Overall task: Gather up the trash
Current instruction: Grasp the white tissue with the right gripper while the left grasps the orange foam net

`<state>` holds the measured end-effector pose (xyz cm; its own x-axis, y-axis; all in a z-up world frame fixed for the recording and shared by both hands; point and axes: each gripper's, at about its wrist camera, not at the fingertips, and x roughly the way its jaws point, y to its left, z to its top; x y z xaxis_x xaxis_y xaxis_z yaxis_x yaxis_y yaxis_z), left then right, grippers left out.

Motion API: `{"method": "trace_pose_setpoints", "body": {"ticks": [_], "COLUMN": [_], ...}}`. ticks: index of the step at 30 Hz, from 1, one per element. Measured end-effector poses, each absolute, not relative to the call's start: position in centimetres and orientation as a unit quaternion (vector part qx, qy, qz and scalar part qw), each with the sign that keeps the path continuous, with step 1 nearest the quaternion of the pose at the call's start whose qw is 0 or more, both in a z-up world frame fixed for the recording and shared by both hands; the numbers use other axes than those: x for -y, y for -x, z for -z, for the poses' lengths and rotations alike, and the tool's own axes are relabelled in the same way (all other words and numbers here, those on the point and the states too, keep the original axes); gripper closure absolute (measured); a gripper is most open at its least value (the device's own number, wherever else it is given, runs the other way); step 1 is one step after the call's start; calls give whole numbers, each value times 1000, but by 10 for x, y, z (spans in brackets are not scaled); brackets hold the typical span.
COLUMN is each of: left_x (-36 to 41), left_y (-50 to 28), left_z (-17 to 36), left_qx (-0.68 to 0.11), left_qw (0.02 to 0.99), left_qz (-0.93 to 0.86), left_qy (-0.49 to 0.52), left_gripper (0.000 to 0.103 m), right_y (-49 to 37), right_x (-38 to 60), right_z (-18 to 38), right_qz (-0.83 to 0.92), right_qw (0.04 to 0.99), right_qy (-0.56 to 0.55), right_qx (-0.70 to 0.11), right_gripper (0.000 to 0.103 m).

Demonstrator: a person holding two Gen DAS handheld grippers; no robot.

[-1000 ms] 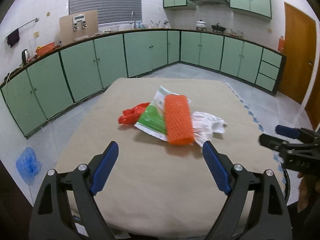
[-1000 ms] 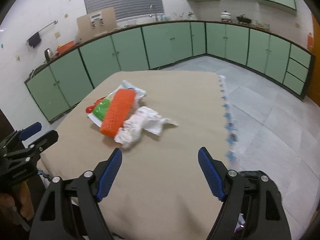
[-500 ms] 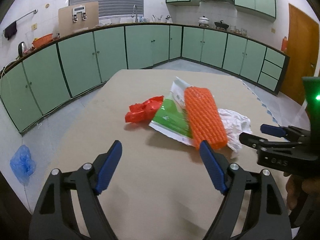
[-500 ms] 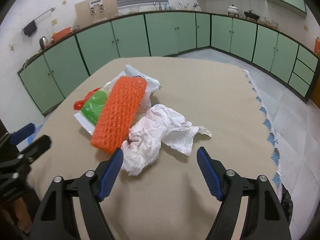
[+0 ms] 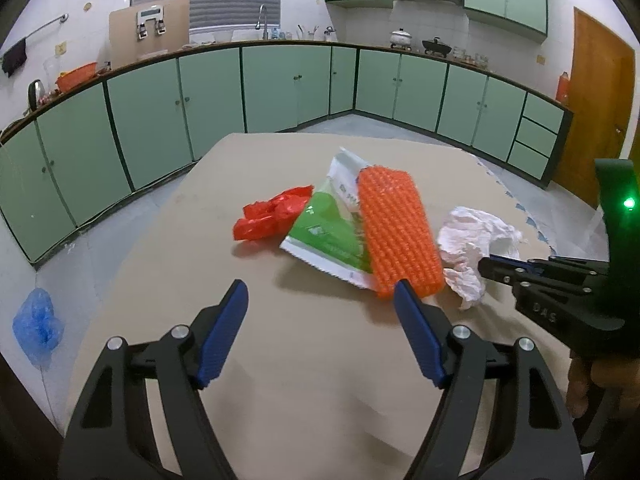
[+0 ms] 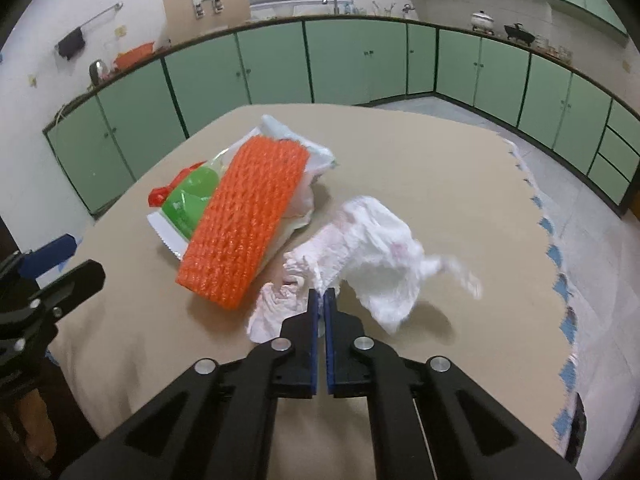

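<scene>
A: Trash heap at mid-table (image 5: 304,360) — red wrapper (image 5: 272,216), green-and-white packet (image 5: 328,236), orange mesh roll (image 5: 400,236) and crumpled white tissue (image 6: 372,252).

B: Relative to the right gripper (image 6: 321,294)?

A: Tissue directly at the tips — jaws pressed together, pinching its near fold; remainder spreads up and to the right in the right wrist view. Mesh roll just to the upper left, apart from the tissue.

B: And the left gripper (image 5: 320,308)?

A: Spread, nothing between the fingers. Near end of the mesh roll just ahead of the right-hand pad (image 5: 416,332); long axis runs away from the gripper, leaning slightly left at the far end. Packet lies under the roll, red wrapper beyond on the left.

B: Nearer hand for each?

A: Right for the tissue, already gripped; left for the roll — likely needs a shift to the right to straddle it.

B: Changes against the earlier frames?

A: Both grippers closer to the heap and lower. Right jaws just closed from wide apart onto the tissue; tissue pulled clear of the roll, formerly touching it. Left jaws narrowed a little, still empty.
</scene>
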<state>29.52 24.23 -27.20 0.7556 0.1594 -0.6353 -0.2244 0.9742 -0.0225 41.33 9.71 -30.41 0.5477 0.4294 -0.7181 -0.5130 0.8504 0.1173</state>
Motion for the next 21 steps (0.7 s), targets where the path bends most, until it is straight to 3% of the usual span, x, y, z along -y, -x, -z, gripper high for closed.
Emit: {"method": "trace_pose_setpoints", "body": {"ticks": [4,8,21], "left_x": [-232,-227,-189], "left_y": [-294,-293,-334], "left_z": [267,265,279], "left_qx": [-329,-331,-346], "left_qw": [938,938,934], "left_qz": [-99,-95,-72], "left_qy": [45,45,44], "left_gripper": [30,41,39], "right_y": [-417,-413,-391], "right_x": [-83,-83,-22], "right_z": [300,291,268], "right_qz": [-271,-270,-233], "right_qw": [875,883,905], "right_qy": [23,31,33], "right_qx": [-401,-384,-355], "right_gripper": [100,100,101]}}
